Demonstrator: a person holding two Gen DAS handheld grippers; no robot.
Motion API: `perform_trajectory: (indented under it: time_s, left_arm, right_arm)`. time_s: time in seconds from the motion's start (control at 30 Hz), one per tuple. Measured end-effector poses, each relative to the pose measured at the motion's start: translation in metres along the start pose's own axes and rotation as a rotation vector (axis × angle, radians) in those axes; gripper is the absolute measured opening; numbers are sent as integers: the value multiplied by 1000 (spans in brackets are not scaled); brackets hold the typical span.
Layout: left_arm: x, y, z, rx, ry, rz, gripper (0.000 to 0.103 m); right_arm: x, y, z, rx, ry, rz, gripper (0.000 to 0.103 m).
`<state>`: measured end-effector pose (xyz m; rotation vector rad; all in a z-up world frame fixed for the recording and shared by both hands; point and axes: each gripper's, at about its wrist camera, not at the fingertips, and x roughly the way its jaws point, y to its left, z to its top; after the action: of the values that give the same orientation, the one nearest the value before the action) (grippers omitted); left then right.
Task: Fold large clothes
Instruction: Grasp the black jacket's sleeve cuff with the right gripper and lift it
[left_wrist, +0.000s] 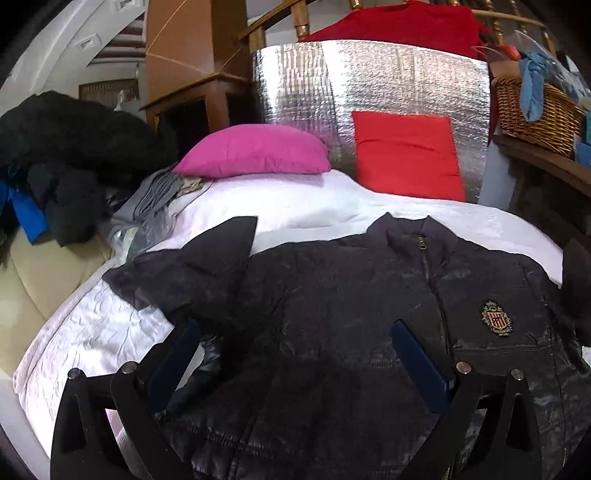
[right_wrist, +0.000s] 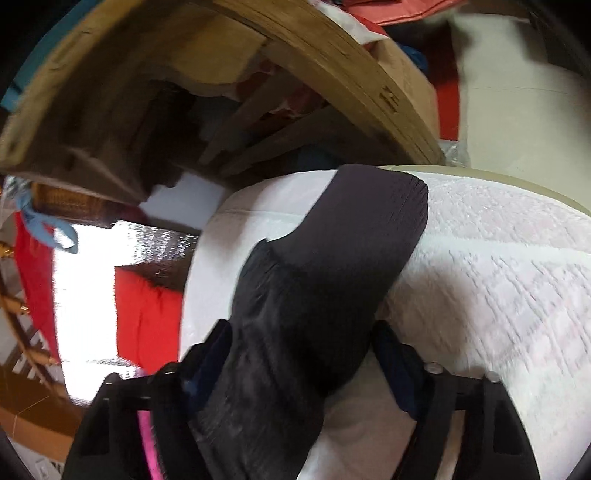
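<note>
A black padded jacket (left_wrist: 332, 314) with a gold crest badge (left_wrist: 496, 318) lies front up on a white quilted bed cover (left_wrist: 92, 332). Its zip is closed. One sleeve (left_wrist: 207, 266) is bent up, cuff pointing away. My left gripper (left_wrist: 295, 332) hovers over the jacket's body, jaws wide open and empty. In the right wrist view, the other sleeve (right_wrist: 314, 295) with its ribbed cuff (right_wrist: 376, 206) lies between the fingers of my right gripper (right_wrist: 299, 354). The jaws stand wide apart beside the sleeve, not pinching it.
A pink pillow (left_wrist: 255, 151) and a red cushion (left_wrist: 406, 155) lean against a silver foil panel (left_wrist: 369, 81) at the bed's head. Dark clothes (left_wrist: 66, 147) are piled at left. A wicker basket (left_wrist: 535, 110) sits at right. A wooden shelf unit (right_wrist: 221, 74) stands beside the bed.
</note>
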<state>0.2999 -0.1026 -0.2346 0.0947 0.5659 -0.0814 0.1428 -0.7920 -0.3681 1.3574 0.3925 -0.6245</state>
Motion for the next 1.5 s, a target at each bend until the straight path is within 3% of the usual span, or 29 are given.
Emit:
perform_trajectory:
  time_s: [0.07,0.1,0.13,0.17,0.3,0.4,0.57,0.7,0.83,0.97,1.2,1.37,1.43,1.47,1.5]
  left_arm:
    - [2,-2,0,8,3,-11,103]
    - [6,-3,0,9,17,-24,103]
    - [8,-3,-1,6,28,-31,103]
    - [12,-1,-2,-2,48,-44,103]
    - [37,2,-7,-20,174,-77,103]
    - [47,8,-9,-62,241,-86,103]
    - [40,21,-4,-99,215,-73,103]
    - [35,30,2,-100,167,-25,103]
    - [29,39,4,-76,124,21,103]
    - [26,59,10,-123,113,31,103]
    - [22,96,16,-215,79,94,103]
    - [24,110,13,-257,98,86,103]
    - [25,111,13,-258,103,80,103]
    - [24,111,12,-258,103,75,103]
    - [23,111,12,-259,102,70,103]
  right_arm:
    - [6,0,4,-3,-14,-13,64]
    - [9,2,7,-10,-28,-20,56]
    - [7,1,6,-20,-35,-26,41]
    - [9,2,7,-39,-43,-32,36]
    - [4,5,3,-56,-66,-30,32]
    - [-12,26,-7,-114,-109,21,31]
    - [-41,83,-44,-266,-128,176,31]
    - [-59,132,-97,-416,-85,310,31]
    - [-64,175,-167,-561,10,435,31]
    - [-48,202,-238,-650,172,525,31]
    - [12,211,-351,-791,434,503,31]
    - [49,200,-403,-850,607,452,35]
    - [57,195,-418,-864,684,414,60]
    - [59,193,-423,-843,736,420,78]
    - [56,184,-420,-822,772,436,84]
